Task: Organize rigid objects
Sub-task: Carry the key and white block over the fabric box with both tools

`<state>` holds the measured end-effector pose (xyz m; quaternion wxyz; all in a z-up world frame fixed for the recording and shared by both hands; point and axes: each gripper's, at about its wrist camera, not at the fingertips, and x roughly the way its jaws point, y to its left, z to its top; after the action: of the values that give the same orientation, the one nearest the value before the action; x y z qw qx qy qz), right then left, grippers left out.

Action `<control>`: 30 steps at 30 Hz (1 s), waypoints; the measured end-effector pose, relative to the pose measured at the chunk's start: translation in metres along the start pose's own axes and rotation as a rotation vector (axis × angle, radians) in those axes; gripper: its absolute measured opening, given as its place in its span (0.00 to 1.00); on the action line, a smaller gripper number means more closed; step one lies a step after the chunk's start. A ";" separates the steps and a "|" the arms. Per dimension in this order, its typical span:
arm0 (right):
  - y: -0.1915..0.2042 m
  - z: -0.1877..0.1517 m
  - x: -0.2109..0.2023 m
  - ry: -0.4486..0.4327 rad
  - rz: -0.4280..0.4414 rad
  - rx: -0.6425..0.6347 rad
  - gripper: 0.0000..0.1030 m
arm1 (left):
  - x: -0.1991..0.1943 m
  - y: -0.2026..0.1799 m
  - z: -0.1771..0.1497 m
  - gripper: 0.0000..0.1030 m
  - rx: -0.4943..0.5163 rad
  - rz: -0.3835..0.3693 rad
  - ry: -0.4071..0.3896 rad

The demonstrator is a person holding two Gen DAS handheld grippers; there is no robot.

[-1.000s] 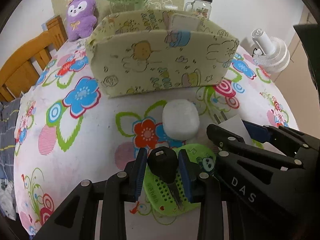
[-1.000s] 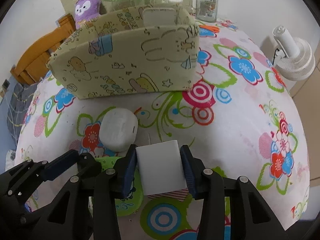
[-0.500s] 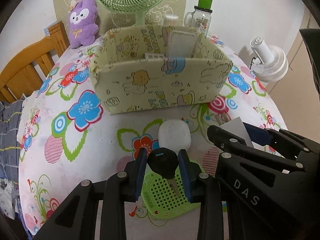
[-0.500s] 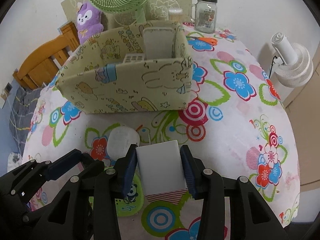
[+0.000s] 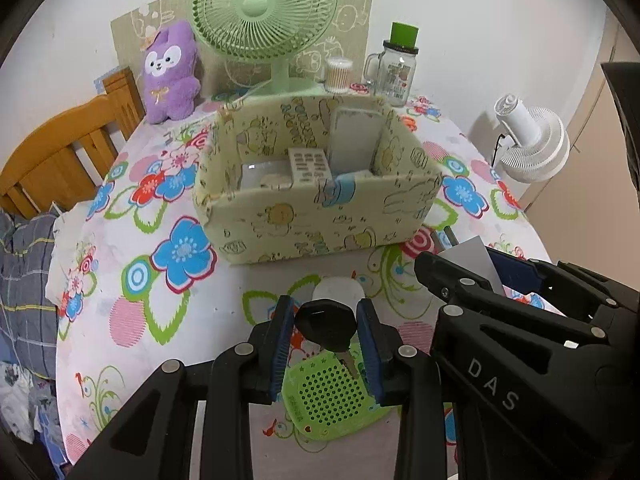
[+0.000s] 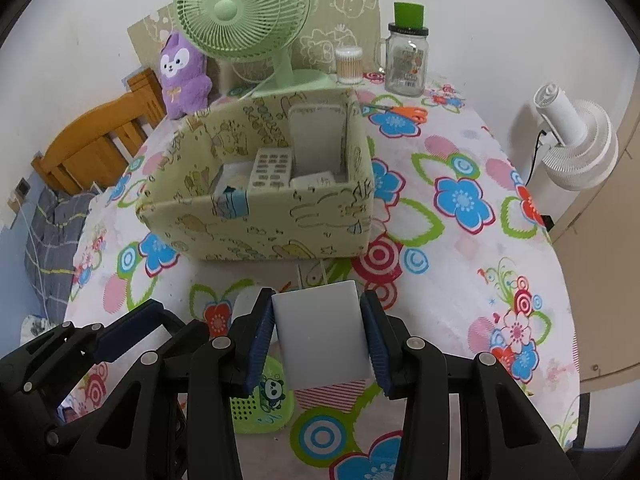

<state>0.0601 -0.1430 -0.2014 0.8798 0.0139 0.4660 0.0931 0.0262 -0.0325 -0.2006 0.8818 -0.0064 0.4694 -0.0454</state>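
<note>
The black key (image 5: 325,326) is clamped by its head in the left gripper (image 5: 325,344), and the white block (image 6: 322,334) is pinched between the pads of the right gripper (image 6: 320,340); both hang above the table (image 5: 120,276), in front of the fabric box (image 5: 320,200). Below the key, also in front of the box, a green perforated disc (image 5: 332,396) and a white case (image 5: 338,290) lie on the flowered cloth. Behind the box stand a green fan (image 5: 264,8) and a glass jar (image 5: 394,68).

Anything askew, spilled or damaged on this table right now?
Nothing spilled or broken. The yellow cartoon-print fabric box sits slightly skewed, its front wall bowing. Orange-handled scissors lie loose behind it. The left gripper holds a black-headed key, the right gripper a white rectangular block.
</note>
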 end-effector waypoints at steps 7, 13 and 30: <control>-0.001 0.015 -0.017 -0.032 -0.005 0.001 0.45 | -0.015 -0.004 0.016 0.31 0.004 0.003 -0.027; 0.001 0.028 -0.033 -0.070 -0.004 -0.009 0.45 | -0.026 -0.011 0.029 0.31 0.027 -0.002 -0.057; 0.007 0.061 -0.060 -0.138 -0.001 -0.038 0.45 | -0.050 -0.010 0.059 0.31 0.026 0.017 -0.114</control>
<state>0.0767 -0.1424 -0.1170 0.9100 0.0036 0.4023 0.1003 0.0465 -0.0396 -0.1252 0.9074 0.0064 0.4180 -0.0438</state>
